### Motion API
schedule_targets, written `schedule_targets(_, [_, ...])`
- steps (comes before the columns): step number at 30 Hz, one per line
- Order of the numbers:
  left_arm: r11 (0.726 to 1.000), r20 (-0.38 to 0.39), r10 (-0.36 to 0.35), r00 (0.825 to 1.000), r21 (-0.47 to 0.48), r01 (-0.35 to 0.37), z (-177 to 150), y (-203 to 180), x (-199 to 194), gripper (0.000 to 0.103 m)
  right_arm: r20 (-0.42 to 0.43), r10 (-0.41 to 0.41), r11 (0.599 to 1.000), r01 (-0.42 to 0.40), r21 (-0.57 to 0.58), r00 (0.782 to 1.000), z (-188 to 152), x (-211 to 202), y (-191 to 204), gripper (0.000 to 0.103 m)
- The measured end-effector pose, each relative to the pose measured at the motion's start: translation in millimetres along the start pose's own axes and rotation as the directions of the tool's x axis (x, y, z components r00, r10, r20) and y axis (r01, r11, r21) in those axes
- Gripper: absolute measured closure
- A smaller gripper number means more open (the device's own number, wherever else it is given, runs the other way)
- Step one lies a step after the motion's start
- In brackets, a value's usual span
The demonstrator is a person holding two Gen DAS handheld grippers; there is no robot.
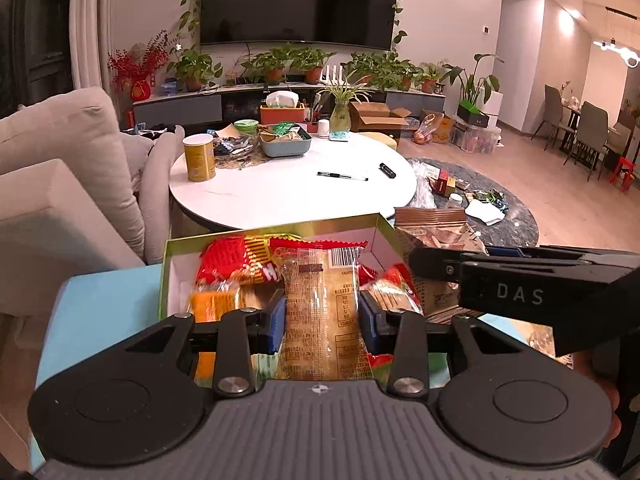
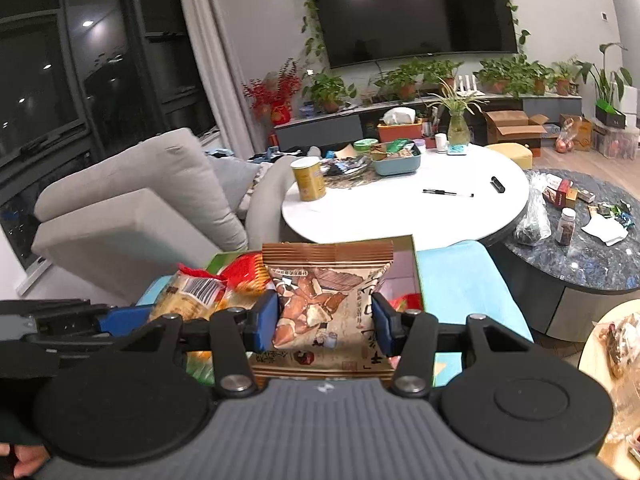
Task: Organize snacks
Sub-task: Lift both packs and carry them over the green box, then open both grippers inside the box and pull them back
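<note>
My left gripper (image 1: 322, 320) is shut on a clear packet of yellowish biscuits (image 1: 320, 300) with a barcode, held over an open green-rimmed box (image 1: 167, 276). Red and orange snack packets (image 1: 236, 264) lie in the box. In the right wrist view my right gripper (image 2: 325, 320) grips a brown nut packet (image 2: 328, 300) between its blue pads, above the same box (image 2: 417, 268). The right gripper (image 1: 420, 258) also enters the left wrist view from the right, close beside the left one. The left gripper (image 2: 136, 316) shows at the left edge of the right wrist view.
The box rests on a light blue surface (image 1: 100, 300). Behind it is a white round table (image 1: 288, 196) with a yellow can (image 1: 199, 158), a pen (image 1: 342, 176) and a teal tray (image 1: 285, 146). A grey sofa (image 1: 60, 168) is to the left, a dark marble table (image 2: 592, 248) to the right.
</note>
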State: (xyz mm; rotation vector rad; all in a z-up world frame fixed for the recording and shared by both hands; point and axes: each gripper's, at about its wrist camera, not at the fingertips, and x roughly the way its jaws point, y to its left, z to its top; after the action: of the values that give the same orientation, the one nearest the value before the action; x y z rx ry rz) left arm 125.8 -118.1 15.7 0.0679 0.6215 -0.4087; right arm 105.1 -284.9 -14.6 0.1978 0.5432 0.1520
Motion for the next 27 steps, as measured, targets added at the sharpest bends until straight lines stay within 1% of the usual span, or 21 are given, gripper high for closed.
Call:
schedule_targets(6, [1.0, -0.028, -0.007, 1.0, -0.021, 0.006, 3, 5, 30, 0.069, -0.028, 0.006, 0.999, -0.005, 0.045, 1.0, 6, 25, -13, 0.034])
schedule_targets(14, [0.998, -0.051, -0.006, 0.999, -0.056, 0.003, 4, 10, 60, 0.069, -0.068, 0.011, 0.998, -0.006, 0.07, 0.998, 6, 51, -19, 0.034])
schedule_targets(23, [0.998, -0.064, 0.011, 0.998, -0.066, -0.015, 4, 12, 79, 0.068, -0.087, 0.0, 0.996, 0.008, 0.094, 0.996, 5, 68, -24, 0.034])
schedule_targets(24, [0.997, -0.066, 0.014, 0.998, -0.071, -0.019, 3, 12, 78, 0.066, -0.086, -0.003, 0.995, 0.011, 0.1, 0.996, 5, 68, -25, 0.034])
schedule_targets(27, [0.996, -0.055, 0.032, 0.998, -0.084, -0.036, 4, 13, 76, 0.051, -0.076, -0.019, 0.994, 0.027, 0.106, 0.997, 5, 65, -26, 0.034])
